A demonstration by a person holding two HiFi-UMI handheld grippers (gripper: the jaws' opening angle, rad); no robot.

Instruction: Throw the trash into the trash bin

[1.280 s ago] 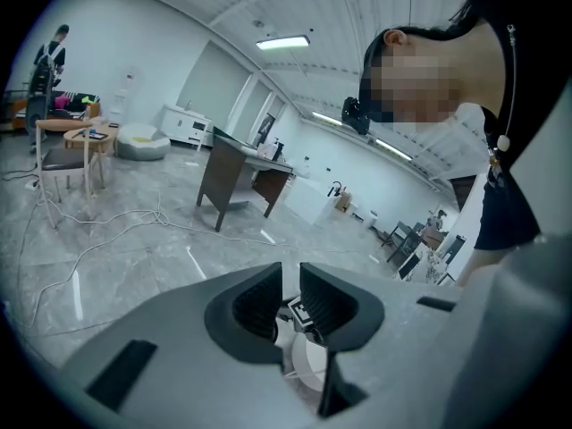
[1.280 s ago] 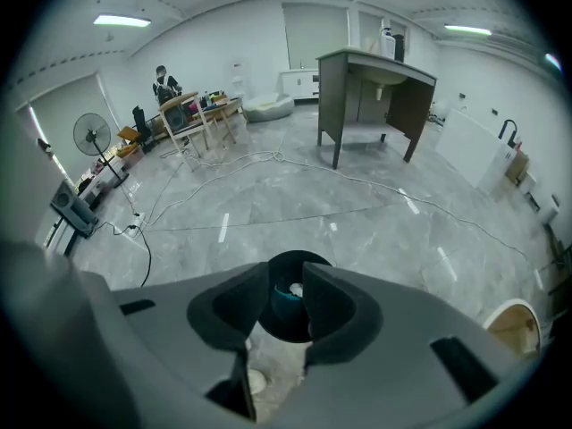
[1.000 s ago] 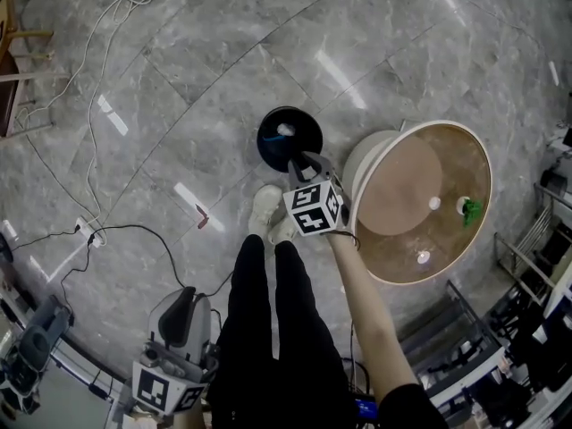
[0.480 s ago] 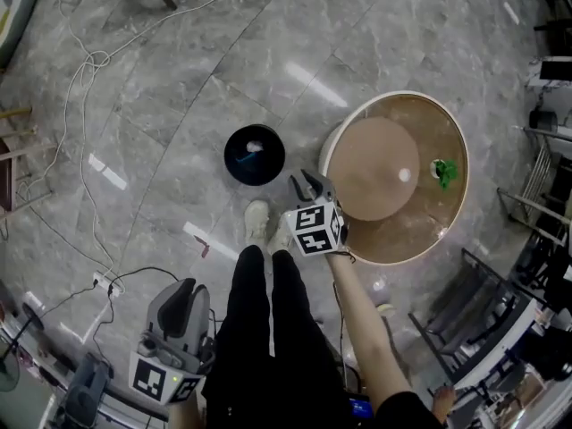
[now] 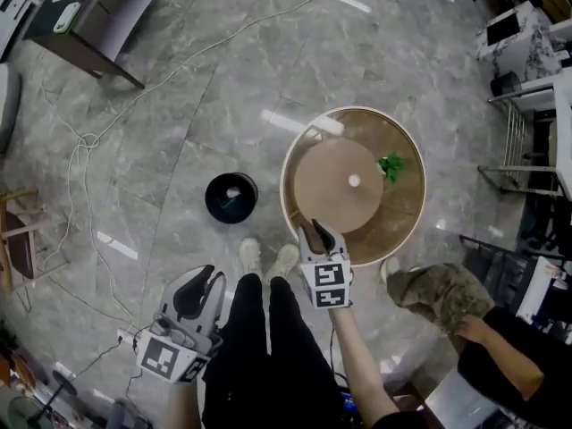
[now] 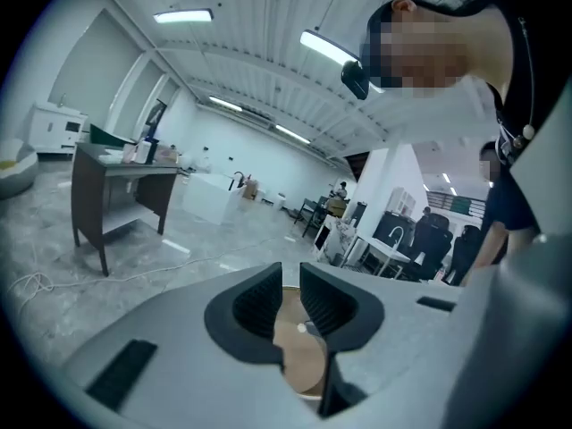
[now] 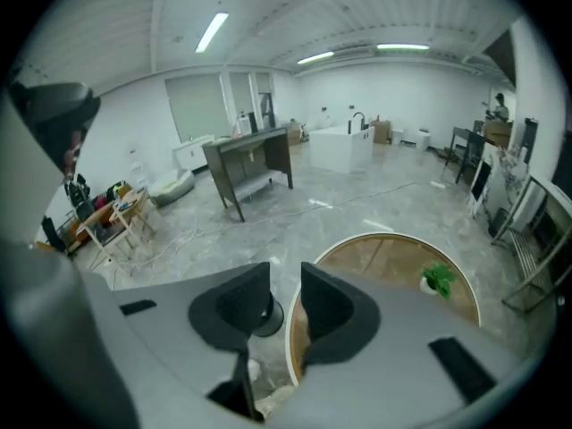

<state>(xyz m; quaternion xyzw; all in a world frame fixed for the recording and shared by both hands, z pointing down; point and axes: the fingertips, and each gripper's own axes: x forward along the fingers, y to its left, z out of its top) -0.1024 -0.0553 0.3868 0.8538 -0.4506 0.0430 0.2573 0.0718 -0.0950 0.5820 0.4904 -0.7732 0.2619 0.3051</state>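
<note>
The right gripper [image 5: 318,236] has drawn back from over the black trash bin [image 5: 231,197] to the rim of the round table [image 5: 407,208]. Its jaws have just been opening, with nothing between them. The left gripper [image 5: 211,279] has risen, jaws narrowly apart and empty. From above, a white scrap of trash [image 5: 233,191] lies inside the bin. In the right gripper view, a jaw hides the bin's inside.

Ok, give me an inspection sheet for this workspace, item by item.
Surface: grey marble floor, glossy.
Job's things: black trash bin on the floor beside the round table, something white inside.
Clutter: small green plant on the table.
Grippers: left tongs open, empty; right tongs open, just been opening, nothing between.
Cables: white cable trailing across the floor.
Surroundings: dark desk, another person nearby.
</note>
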